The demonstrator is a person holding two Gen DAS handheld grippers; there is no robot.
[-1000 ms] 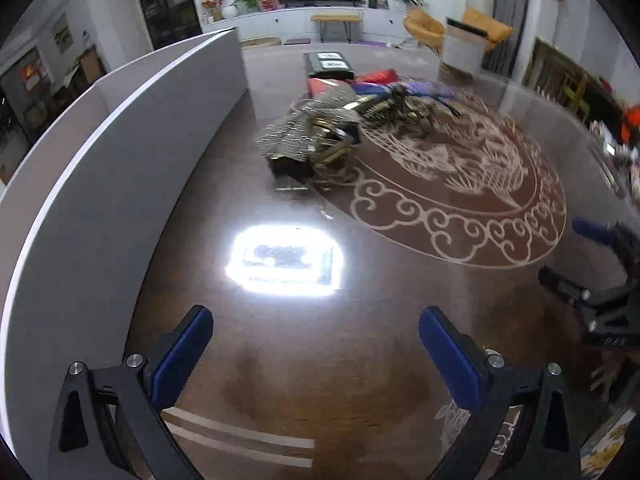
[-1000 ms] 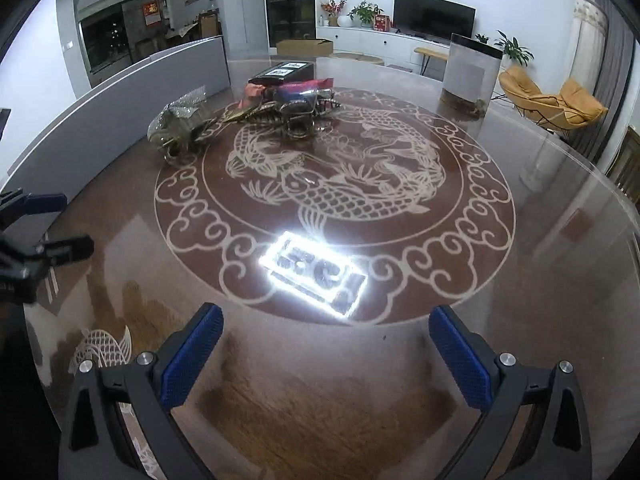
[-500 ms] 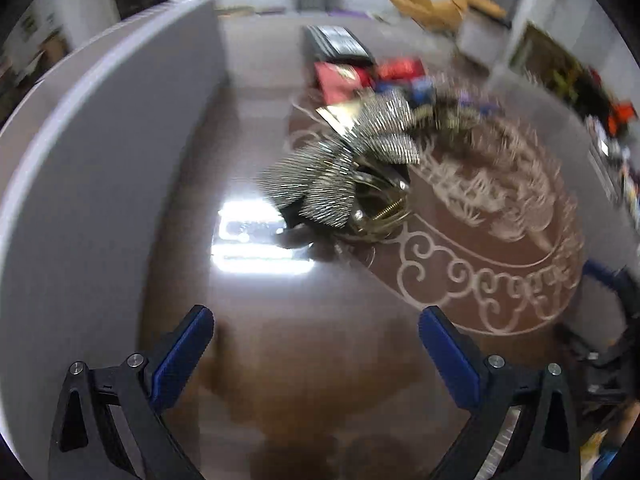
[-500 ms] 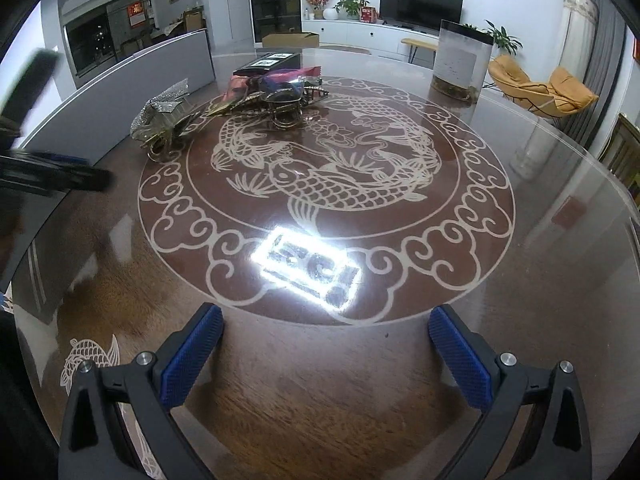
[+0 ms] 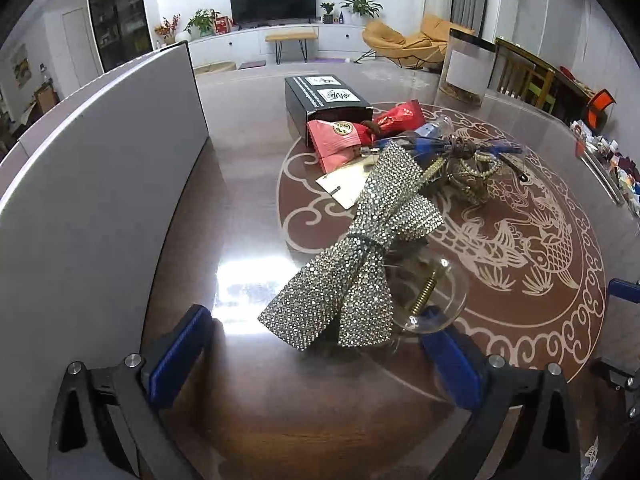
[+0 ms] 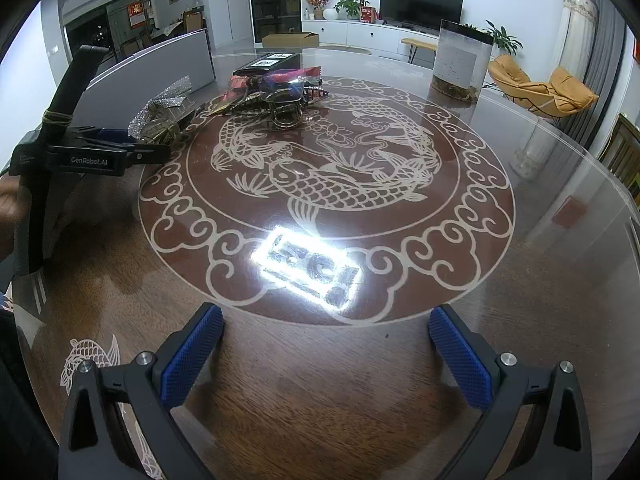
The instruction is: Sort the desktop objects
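A rhinestone bow hair clip (image 5: 360,256) with a clear claw and gold spring (image 5: 430,292) lies just ahead of my left gripper (image 5: 312,344), which is open, its right pad close to the claw. Behind the bow lie red packets (image 5: 340,140), a gold card (image 5: 344,184), a pile of gold hair clips (image 5: 472,176) and a black box (image 5: 324,98). In the right wrist view the same pile (image 6: 280,96) sits at the far left of the table, with the left gripper (image 6: 148,152) next to the bow (image 6: 164,112). My right gripper (image 6: 324,344) is open over bare table.
A grey curved partition (image 5: 92,184) borders the table on the left. A tall clear container (image 6: 460,64) stands at the far right side. The round glass-topped table (image 6: 520,280) carries a fish pattern and a bright lamp reflection (image 6: 308,264).
My left gripper has moved forward to the bow clip, which now fills the space just ahead of its pads. The right gripper has hardly moved.
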